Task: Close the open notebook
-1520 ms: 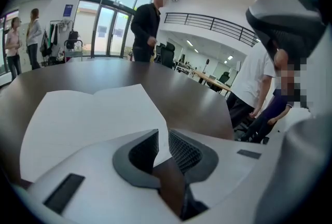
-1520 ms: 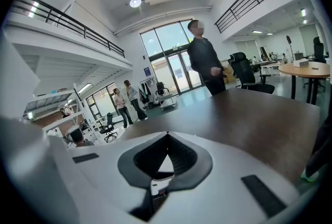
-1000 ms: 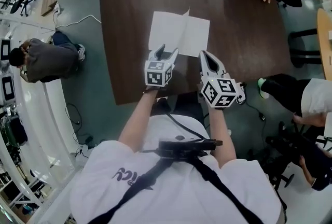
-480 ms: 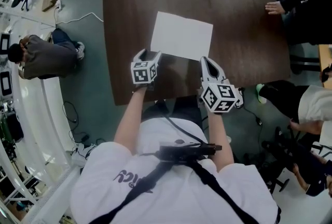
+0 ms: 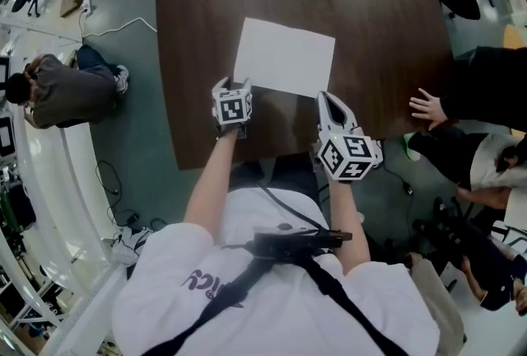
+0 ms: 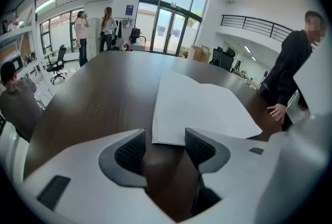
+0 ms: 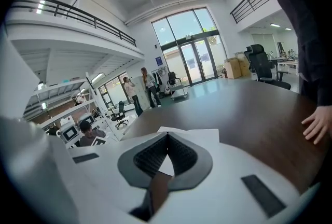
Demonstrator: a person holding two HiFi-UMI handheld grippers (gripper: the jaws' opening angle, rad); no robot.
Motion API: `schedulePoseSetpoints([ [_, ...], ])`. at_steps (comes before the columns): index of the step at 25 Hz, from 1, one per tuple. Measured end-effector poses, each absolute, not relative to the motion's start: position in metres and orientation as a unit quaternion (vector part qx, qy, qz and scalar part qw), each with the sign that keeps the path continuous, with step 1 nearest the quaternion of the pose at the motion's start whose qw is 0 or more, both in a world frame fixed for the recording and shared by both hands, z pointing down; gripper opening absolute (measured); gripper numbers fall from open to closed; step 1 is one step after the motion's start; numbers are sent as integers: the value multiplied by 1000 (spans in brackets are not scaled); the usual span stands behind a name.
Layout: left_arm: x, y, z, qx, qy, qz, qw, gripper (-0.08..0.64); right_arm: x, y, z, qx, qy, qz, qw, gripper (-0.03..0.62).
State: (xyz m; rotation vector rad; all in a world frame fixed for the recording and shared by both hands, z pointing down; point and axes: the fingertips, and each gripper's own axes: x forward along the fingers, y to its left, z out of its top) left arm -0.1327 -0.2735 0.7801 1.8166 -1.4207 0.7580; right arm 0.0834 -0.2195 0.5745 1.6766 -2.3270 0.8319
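Note:
The white notebook (image 5: 284, 58) lies flat on the dark brown table (image 5: 370, 8), showing one plain white face with no raised page. My left gripper (image 5: 234, 87) hovers at the notebook's near left corner and points steeply down. Its jaws have just widened and stand open, with only bare table between them. In the left gripper view the notebook (image 6: 202, 106) spreads out just beyond the left gripper (image 6: 165, 137). My right gripper (image 5: 327, 97) is shut and empty at the notebook's near right corner. In the right gripper view the shut right gripper (image 7: 167, 139) covers part of the notebook (image 7: 205, 136).
Another person's hand (image 5: 428, 109) rests on the table's right edge, also visible as a hand (image 7: 316, 127) in the right gripper view. Someone sits on the floor at the left (image 5: 62, 91). Office chairs and legs crowd the right side.
The notebook showed a middle fold with a raised page; now it lies flat. My left gripper moved left and down to the near left corner. The bystander's hand shifted along the table's right edge.

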Motion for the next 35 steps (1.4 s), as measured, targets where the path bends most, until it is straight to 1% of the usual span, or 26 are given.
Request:
schedulePoseSetpoints([
  [3,-131,-273,784,693,-557,322,327,240,88,-220,577,564,-773,280,79,2],
  [5,-135,-276,781,682,-569,322,327,179,87,-221,578,564,-772,282,79,2],
  [8,-137,-279,778,673,-577,313,341,147,85,-223,579,562,-773,282,78,2],
  [12,-142,-285,770,674,-585,275,359,87,77,-223,581,561,-775,281,77,2],
  [15,-141,-284,752,681,-586,232,374,61,76,-221,577,563,-774,279,75,2],
  [18,-128,-276,724,707,-575,205,357,45,82,-219,571,570,-770,276,69,2],
  [22,-80,-270,680,776,-529,198,281,44,101,-214,558,587,-762,268,54,2],
  [26,-24,-255,659,831,-466,219,211,44,118,-206,547,607,-749,262,36,2],
  [30,32,-238,664,864,-396,245,191,44,132,-199,541,624,-736,262,25,2],
  [35,92,-220,703,881,-315,302,184,44,152,-191,544,643,-716,270,14,2],
])
